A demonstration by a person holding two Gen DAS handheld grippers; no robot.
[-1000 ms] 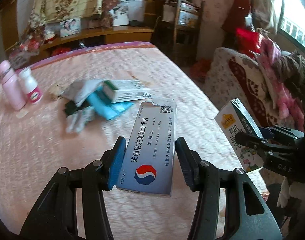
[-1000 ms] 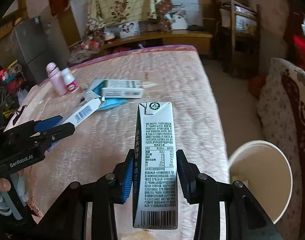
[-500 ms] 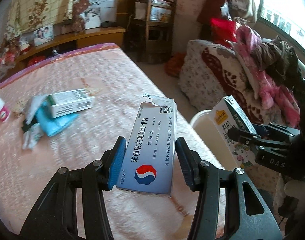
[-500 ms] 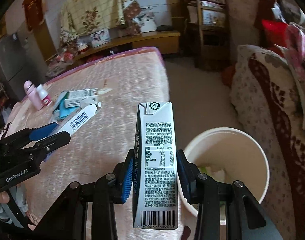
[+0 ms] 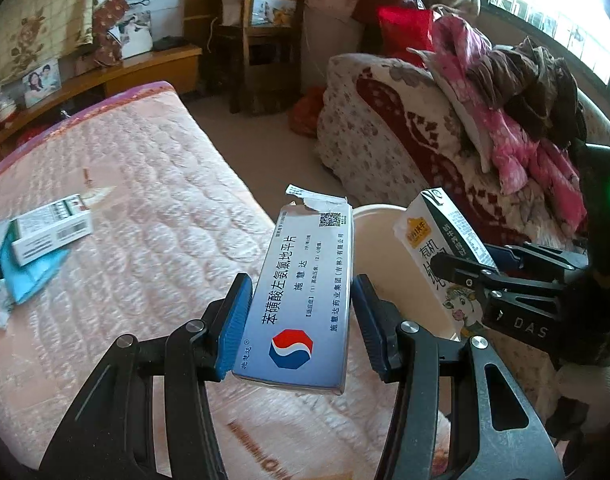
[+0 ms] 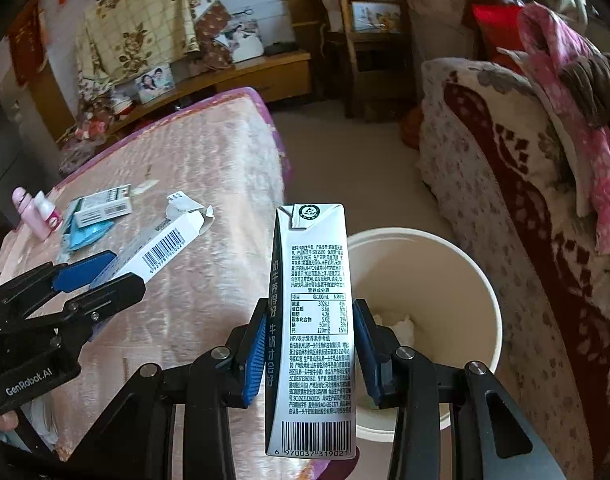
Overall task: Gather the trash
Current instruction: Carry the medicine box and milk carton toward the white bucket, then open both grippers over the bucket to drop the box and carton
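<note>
Here, left tool [image 5: 301, 320] grips a pill box [image 5: 305, 292], right tool [image 6: 309, 354] a milk carton [image 6: 311, 312], beside a white bin [image 6: 457, 272] between pink quilted bed [image 6: 209, 184] and blanket-draped sofa [image 6: 505, 184].

Milk carton [image 6: 313, 328] barcode: 6 970037 319021; left hand-held gripper [image 6: 101, 280] body: "GenRobot.AI".

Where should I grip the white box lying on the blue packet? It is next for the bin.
Take the white box across its two long sides, from above: it lies flat on the blue packet, so only top and edges are free.
</note>
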